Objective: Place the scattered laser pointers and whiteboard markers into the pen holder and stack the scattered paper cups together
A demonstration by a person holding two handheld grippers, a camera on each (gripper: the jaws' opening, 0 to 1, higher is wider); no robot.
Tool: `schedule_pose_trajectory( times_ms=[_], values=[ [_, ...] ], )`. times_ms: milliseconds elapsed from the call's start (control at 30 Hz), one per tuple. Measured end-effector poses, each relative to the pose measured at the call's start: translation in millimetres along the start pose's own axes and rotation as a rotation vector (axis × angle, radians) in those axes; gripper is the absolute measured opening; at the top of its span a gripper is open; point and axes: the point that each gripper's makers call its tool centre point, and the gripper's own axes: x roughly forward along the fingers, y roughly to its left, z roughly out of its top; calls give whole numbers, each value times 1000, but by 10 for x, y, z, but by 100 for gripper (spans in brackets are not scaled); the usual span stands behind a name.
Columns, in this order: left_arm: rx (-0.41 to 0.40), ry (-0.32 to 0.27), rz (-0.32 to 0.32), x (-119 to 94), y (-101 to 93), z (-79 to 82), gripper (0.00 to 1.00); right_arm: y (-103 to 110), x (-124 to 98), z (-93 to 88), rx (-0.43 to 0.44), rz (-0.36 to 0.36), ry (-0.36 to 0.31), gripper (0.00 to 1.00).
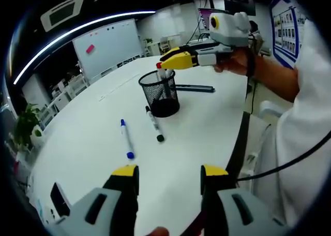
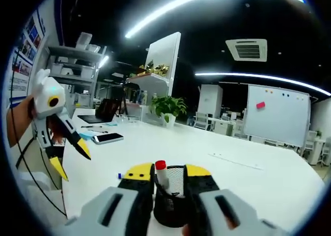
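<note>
Risk: red-capped marker (image 2: 161, 173) pinched in right gripper (image 2: 168, 175) jaws, tip already inside mesh pen holder (image 1: 160, 92), which sits right under those jaws. If let go while tilted, it may catch the rim or tip the light holder over. Left gripper (image 1: 169, 175) jaws spread, holding nothing. Ahead of them on white surface (image 1: 93, 137): blue marker (image 1: 126, 138) and black marker (image 1: 154, 124), near each other, black one just beside holder base. Dark pointer-like stick (image 1: 195, 88) lies beyond holder. A toppling holder could hit the black marker and roll it off the edge. Cups: can't tell where.
</note>
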Motion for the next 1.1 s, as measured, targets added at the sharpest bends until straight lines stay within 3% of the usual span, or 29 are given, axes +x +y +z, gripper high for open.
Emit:
schedule_pose_trajectory(
  times_ms=[1100],
  values=[
    [-3,0,3,-1,-4,-5,49,9,-18,-3,27,7,-4,29]
  ],
)
